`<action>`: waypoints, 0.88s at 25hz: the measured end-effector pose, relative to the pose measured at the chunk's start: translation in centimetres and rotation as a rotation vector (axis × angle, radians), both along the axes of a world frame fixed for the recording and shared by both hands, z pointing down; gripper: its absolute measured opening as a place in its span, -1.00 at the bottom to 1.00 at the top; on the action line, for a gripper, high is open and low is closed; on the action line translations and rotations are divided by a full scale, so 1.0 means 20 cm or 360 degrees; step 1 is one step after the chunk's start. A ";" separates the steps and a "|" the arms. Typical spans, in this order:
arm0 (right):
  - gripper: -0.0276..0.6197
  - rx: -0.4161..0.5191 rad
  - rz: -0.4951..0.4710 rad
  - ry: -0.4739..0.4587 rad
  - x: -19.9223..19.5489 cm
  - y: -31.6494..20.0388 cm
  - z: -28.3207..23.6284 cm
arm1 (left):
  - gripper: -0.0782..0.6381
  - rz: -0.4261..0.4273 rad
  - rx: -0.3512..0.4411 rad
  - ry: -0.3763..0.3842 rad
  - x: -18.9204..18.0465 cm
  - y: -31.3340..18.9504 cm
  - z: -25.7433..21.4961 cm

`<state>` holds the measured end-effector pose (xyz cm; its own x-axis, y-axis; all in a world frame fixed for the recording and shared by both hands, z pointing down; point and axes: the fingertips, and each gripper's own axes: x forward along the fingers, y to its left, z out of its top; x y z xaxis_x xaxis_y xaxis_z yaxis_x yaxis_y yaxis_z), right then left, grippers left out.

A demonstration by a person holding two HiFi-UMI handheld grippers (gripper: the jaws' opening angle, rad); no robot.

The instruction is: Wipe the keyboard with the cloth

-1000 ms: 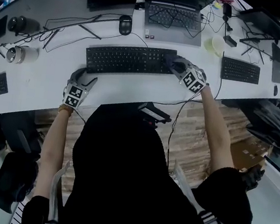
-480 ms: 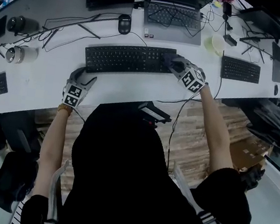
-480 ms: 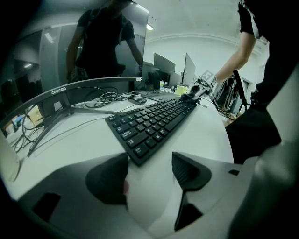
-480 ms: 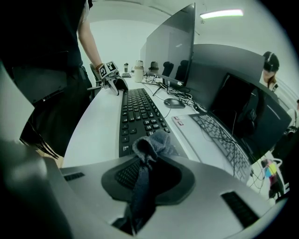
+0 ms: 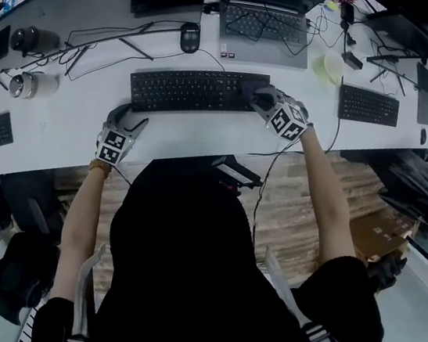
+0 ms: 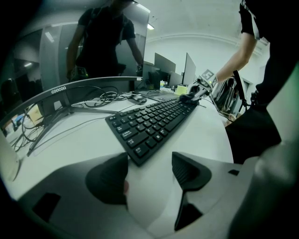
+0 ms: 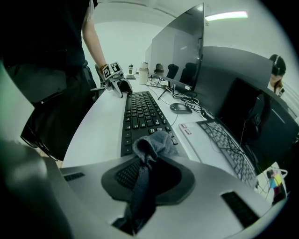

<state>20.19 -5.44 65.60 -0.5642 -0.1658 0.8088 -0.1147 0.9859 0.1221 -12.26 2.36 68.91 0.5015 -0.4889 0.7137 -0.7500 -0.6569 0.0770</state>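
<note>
A long black keyboard (image 5: 196, 89) lies across the white desk (image 5: 62, 129). My right gripper (image 5: 261, 96) is over the keyboard's right end, shut on a grey-blue cloth (image 7: 152, 145) that bunches past its jaws onto the keys (image 7: 140, 114). In the right gripper view the cloth hangs pinched between the dark pads. My left gripper (image 5: 127, 118) rests on the desk just in front of the keyboard's left end (image 6: 140, 137), open, with bare desk between its pads (image 6: 108, 179).
A mouse (image 5: 191, 37) and a laptop (image 5: 264, 31) lie behind the keyboard, with cables (image 5: 114, 38) to the left. A second keyboard (image 5: 367, 106) and a cup (image 5: 328, 68) sit at right, a metal flask (image 5: 33, 83) at left. A curved monitor stand (image 6: 70, 93) rises behind.
My right gripper with the cloth has slid a little to the left along the keyboard's right end. The left gripper has not moved.
</note>
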 end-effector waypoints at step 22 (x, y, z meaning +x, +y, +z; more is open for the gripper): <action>-0.74 -0.0016 -0.0214 -0.0045 -0.36 0.05 0.00 | 0.05 0.0008 0.0012 -0.0001 0.00 0.00 -0.01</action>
